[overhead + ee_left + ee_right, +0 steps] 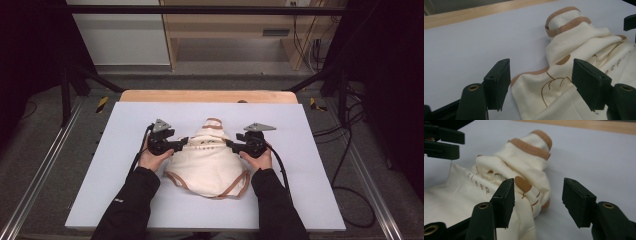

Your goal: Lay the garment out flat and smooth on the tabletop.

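A cream baby garment (210, 162) with tan trim and tan print lies crumpled on the white board (125, 190). My left gripper (184, 142) sits at its left side, pointing right. In the left gripper view that gripper (540, 77) is open, and the cloth's (564, 50) trimmed edge lies between the jaws without either pad pressing on it. My right gripper (230, 144) faces it from the garment's right side. The right gripper (537, 195) is open too, with a fold of the cloth (524, 170) against its left jaw. Each gripper view catches the other gripper's jaws farther off.
The board rests on a wooden table (207, 96). Bare board lies to both sides and toward the front edge. A black frame (200, 9) crosses overhead, wooden shelving (225, 30) stands behind, and cables (350, 160) trail on the floor at right.
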{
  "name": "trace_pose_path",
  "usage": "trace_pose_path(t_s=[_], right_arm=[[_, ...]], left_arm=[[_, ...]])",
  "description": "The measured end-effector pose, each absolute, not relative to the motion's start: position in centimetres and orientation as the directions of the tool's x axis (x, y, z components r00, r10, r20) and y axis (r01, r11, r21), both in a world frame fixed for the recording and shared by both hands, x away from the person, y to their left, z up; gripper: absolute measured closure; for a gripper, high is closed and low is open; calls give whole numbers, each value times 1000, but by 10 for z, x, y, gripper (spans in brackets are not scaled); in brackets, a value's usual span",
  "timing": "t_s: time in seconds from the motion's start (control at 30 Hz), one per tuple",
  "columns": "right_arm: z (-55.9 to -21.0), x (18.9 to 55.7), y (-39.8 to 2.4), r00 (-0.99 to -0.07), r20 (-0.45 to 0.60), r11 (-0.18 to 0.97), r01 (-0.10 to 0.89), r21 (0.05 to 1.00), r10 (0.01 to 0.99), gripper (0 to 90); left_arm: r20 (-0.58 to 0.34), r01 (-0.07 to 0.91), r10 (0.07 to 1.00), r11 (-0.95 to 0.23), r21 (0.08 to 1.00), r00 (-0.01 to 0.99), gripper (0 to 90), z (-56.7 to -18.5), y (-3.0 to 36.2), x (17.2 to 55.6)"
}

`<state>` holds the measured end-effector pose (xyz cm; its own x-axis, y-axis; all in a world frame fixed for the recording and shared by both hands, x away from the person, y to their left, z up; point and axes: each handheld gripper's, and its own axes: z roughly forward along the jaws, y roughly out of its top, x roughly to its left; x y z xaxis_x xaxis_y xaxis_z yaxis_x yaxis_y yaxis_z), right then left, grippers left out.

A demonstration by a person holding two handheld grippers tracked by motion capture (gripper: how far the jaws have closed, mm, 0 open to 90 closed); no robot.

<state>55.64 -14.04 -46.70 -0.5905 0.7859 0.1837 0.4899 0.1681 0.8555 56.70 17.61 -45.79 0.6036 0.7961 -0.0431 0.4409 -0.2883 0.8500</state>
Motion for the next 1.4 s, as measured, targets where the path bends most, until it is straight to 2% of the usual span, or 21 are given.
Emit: trace_pose_path(t_s=[0.03, 0.1, 0.2, 0.23, 0.3, 0.4, 0.43, 0.5, 0.57, 0.67, 0.73, 0.83, 0.93, 1.03, 1.13, 1.27, 1.37, 1.4], right_arm=[[-469, 556, -138, -599, 181, 184, 496, 849, 780, 449], [-474, 554, -132, -620, 160, 235, 505, 830, 768, 553], [-477, 552, -128, -623, 166, 252, 526, 812, 764, 648], [-478, 552, -127, -617, 173, 248, 534, 808, 768, 657], [-478, 552, -127, -613, 179, 240, 538, 808, 770, 662], [-476, 549, -131, -602, 208, 210, 548, 810, 771, 639], [-475, 549, -132, -599, 214, 206, 553, 807, 772, 661], [-474, 550, -133, -598, 226, 207, 569, 796, 769, 761], [-472, 549, -132, -593, 226, 203, 568, 798, 773, 848], [-469, 549, -133, -591, 221, 189, 552, 812, 776, 858], [-455, 546, -138, -596, 212, 140, 488, 861, 774, 863], [-444, 541, -141, -607, 201, 128, 454, 882, 769, 863], [-425, 524, -142, -674, 194, 170, 435, 884, 713, 847], [-419, 499, -140, -721, 145, 279, 435, 856, 678, 820], [-438, 473, -135, -758, 154, 373, 474, 798, 634, 834], [-463, 462, -130, -763, 155, 428, 504, 750, 628, 839], [-476, 461, -127, -766, 158, 453, 519, 725, 624, 823], [-476, 462, -126, -770, 158, 452, 512, 730, 618, 789]], left_arm=[[-34, 439, 791, -302, 846, 611, 351, -462, 174, 568], [-33, 447, 778, -325, 834, 627, 418, -469, 170, 570], [-28, 472, 777, -353, 808, 629, 498, -480, 163, 572], [-22, 488, 785, -363, 794, 620, 545, -483, 161, 573], [-27, 500, 794, -355, 790, 607, 572, -487, 161, 573], [-49, 518, 802, -337, 786, 595, 718, -485, 163, 572], [-49, 521, 803, -338, 784, 594, 769, -484, 164, 572], [-53, 523, 800, -338, 783, 598, 845, -482, 163, 570], [-47, 512, 794, -344, 787, 606, 862, -478, 162, 568], [-46, 479, 785, -330, 814, 618, 865, -461, 165, 563], [-53, 438, 778, -294, 850, 626, 868, -439, 169, 556], [-37, 388, 764, -285, 877, 644, 868, -410, 173, 539], [-11, 368, 736, -326, 870, 677, 866, -397, 174, 511], [30, 369, 708, -404, 837, 706, 860, -413, 170, 481], [25, 404, 688, -454, 794, 725, 856, -443, 166, 465], [6, 450, 672, -502, 739, 741, 854, -479, 164, 452], [7, 444, 675, -492, 748, 737, 838, -479, 165, 450], [7, 441, 678, -486, 755, 735, 821, -476, 166, 450]])
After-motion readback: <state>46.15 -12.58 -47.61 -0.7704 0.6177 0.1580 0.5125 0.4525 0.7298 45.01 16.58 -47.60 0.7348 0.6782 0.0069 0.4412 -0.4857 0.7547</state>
